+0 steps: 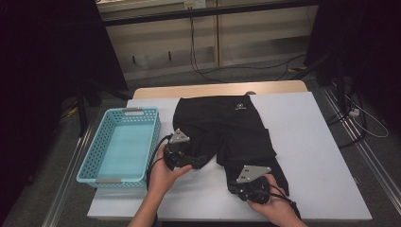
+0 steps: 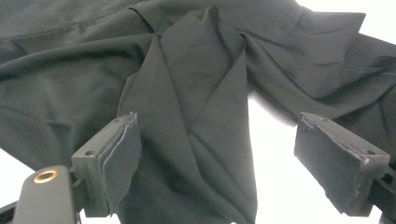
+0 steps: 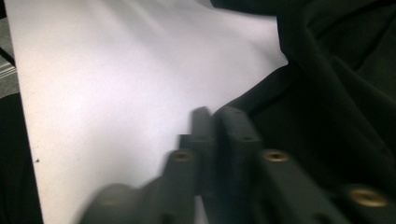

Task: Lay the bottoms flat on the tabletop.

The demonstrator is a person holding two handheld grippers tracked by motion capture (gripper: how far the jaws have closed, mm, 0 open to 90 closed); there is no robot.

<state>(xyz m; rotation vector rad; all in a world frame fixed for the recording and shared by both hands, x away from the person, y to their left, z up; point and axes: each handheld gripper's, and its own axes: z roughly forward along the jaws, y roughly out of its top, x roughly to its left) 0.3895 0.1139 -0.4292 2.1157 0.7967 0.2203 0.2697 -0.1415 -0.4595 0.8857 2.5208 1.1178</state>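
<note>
My black trousers (image 1: 222,127) lie spread at the middle of the white table (image 1: 312,127), with the blue basket (image 1: 120,146) at their nine o'clock. My left gripper (image 2: 219,154) stands released, its jaws wide on either side of a fold of the fabric. At five o'clock my right gripper (image 3: 217,121) is clenched tight at the cloth's edge; whether it pinches fabric I cannot tell.

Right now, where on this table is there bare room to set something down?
The widest bare patch of the white table lies right of the black pants, out to the table's right edge. A narrower strip runs along the near edge between the two hands. The blue basket is empty inside. It is crowded mid-table, where the left gripper and right gripper work the cloth.
</note>
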